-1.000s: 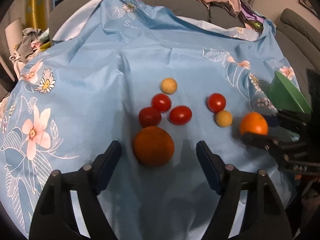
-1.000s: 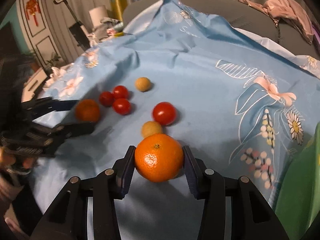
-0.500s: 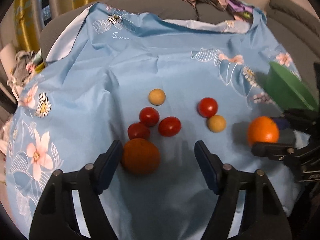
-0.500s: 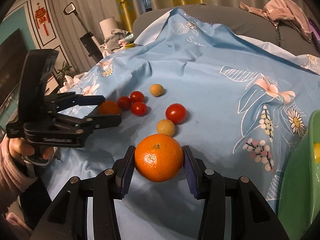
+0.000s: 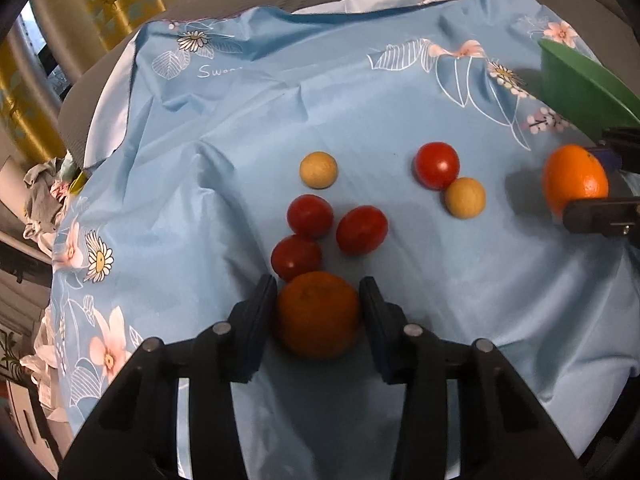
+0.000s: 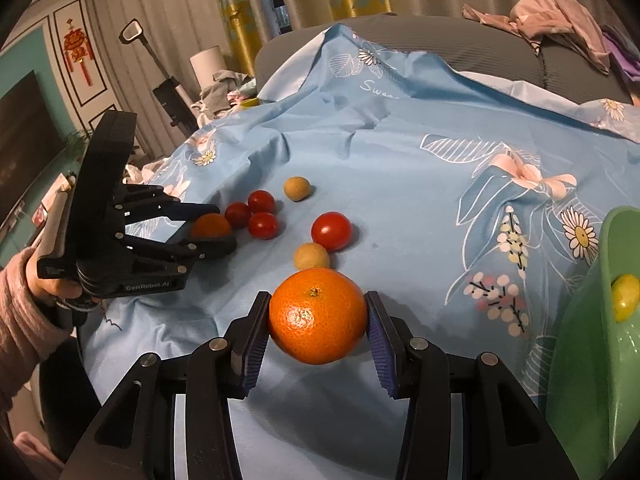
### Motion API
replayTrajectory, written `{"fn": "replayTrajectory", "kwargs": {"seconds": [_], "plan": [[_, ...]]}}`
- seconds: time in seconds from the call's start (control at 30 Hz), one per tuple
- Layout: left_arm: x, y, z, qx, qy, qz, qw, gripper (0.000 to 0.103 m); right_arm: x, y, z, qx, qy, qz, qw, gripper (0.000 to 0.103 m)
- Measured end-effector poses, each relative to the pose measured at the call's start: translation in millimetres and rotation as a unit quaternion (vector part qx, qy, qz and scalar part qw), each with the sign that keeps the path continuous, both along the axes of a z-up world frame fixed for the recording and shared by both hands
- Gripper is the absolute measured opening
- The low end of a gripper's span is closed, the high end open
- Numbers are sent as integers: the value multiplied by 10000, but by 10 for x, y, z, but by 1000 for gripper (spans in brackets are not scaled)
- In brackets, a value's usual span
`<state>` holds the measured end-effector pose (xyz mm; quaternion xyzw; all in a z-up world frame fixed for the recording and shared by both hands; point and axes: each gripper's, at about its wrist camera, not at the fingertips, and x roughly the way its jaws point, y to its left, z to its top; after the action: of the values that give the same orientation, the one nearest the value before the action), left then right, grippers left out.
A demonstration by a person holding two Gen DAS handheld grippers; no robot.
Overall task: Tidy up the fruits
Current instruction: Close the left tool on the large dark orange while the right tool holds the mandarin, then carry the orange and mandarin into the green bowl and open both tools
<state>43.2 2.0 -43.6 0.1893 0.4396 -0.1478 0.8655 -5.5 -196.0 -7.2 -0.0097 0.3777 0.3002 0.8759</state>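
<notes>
Your left tongs (image 5: pixel 318 312) have closed since a second ago: then they stood wide around the dull dark-orange mandarin (image 5: pixel 318 314), now both pads touch its sides, clenched on it where it sits on the light-blue floral cloth (image 5: pixel 248 120). It touches the nearest of three small red tomatoes (image 5: pixel 296 257). Your right tongs (image 6: pixel 318 318) keep gripping the bright orange mandarin (image 6: pixel 318 316), now lifted clear of the cloth, just left of the green plastic bowl (image 6: pixel 576 360). A fourth red tomato (image 5: pixel 437 165) touches a tan round fruit (image 5: pixel 465 197); another tan one (image 5: pixel 318 169) lies apart.
</notes>
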Motion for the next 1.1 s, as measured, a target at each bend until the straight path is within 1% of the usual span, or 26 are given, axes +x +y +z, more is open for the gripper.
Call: {"fn": "replayTrajectory", "kwargs": {"seconds": [0.13, 0.2, 0.23, 0.27, 0.37, 0.47, 0.57, 0.7, 0.83, 0.93, 1.0, 1.1], "plan": [[-6, 16, 7, -114, -59, 152, 9998, 41, -13, -7, 12, 22, -41, -13, 10000, 47], [-30, 4, 21, -280, -29, 231, 9993, 40, -20, -14, 17, 47, -61, -21, 10000, 47], [-49, 3, 41, -458, 22, 231, 9987, 40, -23, -17, 21, 58, -70, -24, 10000, 47], [-89, -1, 75, -716, 69, 163, 9973, 40, -24, -23, 28, 72, -89, -31, 9999, 47], [-176, -66, 163, -1061, 76, 121, 9943, 41, -29, -40, 48, 115, -136, -57, 9998, 47], [-201, -117, 240, -1474, 150, 144, 9889, 41, -29, -48, 58, 140, -170, -79, 9997, 47], [-236, -215, 277, -1442, 80, 130, 9894, 41, -27, -44, 51, 117, -193, -106, 9997, 47], [-263, -281, 317, -1494, 82, 149, 9886, 41, -37, -73, 67, 144, -233, -164, 9995, 47], [-247, -277, 379, -1523, -55, 237, 9880, 41, -71, -96, 135, 175, -415, -221, 9987, 47], [-235, -273, 467, -1640, -152, 312, 9859, 41, -101, -129, 201, 192, -560, -281, 9978, 47], [-236, -272, 522, -1721, -186, 326, 9844, 41, -117, -178, 257, 263, -649, -342, 9970, 47], [-235, -326, 609, -1733, -256, 292, 9841, 41, -155, -291, 370, 381, -817, -530, 9945, 47]]}}
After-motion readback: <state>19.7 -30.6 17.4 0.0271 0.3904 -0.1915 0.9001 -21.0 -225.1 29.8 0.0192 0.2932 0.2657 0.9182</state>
